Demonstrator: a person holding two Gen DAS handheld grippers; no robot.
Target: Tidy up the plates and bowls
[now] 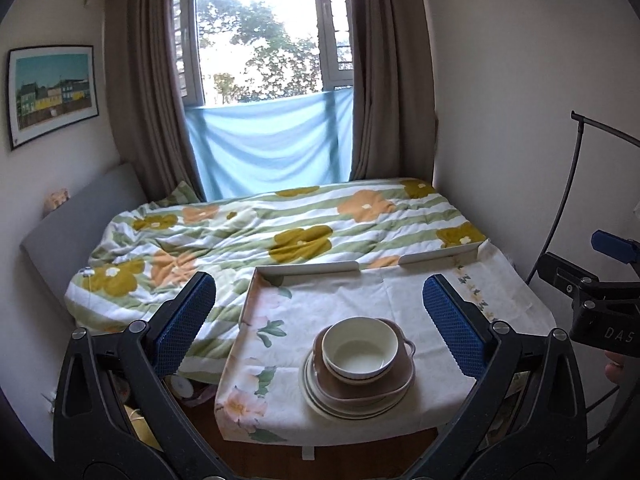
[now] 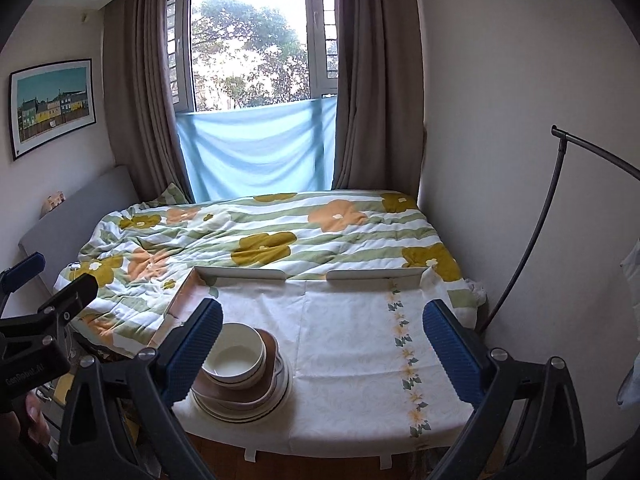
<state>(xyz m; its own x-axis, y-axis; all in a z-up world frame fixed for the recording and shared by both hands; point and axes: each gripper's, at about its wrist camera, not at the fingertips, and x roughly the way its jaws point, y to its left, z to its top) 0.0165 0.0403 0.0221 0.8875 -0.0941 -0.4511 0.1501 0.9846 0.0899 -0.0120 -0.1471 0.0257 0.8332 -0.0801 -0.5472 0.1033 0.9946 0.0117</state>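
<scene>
Both tongs, left and right, hover spread, level above the stacked dishes.

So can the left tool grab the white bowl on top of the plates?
Probably yes. The left tool is open and empty, and the white bowl sits on top of the brown dish and plates, nothing above it. It lies between the fingers in the left wrist view, so the way looks free.
</scene>
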